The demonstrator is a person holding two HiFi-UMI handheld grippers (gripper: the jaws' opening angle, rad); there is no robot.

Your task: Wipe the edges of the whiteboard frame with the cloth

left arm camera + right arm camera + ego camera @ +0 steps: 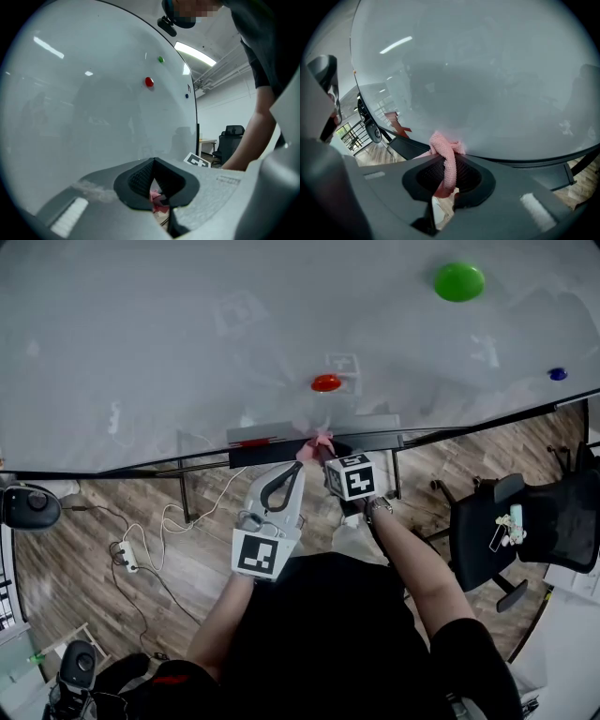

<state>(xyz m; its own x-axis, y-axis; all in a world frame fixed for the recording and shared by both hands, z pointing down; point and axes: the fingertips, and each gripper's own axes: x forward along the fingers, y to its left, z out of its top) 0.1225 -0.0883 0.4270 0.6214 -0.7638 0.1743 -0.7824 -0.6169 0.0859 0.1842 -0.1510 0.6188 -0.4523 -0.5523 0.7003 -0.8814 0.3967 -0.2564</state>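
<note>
Ahead, a wide whiteboard [187, 352] was seen, bounded below by its dark frame [512, 159]; the right hand-held gripper [449, 163] was pinched on a pink cloth [444, 149], whose bunched end was pressed against the lower frame edge; the left hand-held gripper [153, 165] was held just beside it, its jaws drawn together with a scrap of the cloth caught low between them; a green magnet [459, 281] and a red magnet [325, 382] were stuck on the board.

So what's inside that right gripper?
A pink cloth, pinched in the right gripper, its bunched end against the whiteboard frame. The gripper's body hides most of its tail.
</note>
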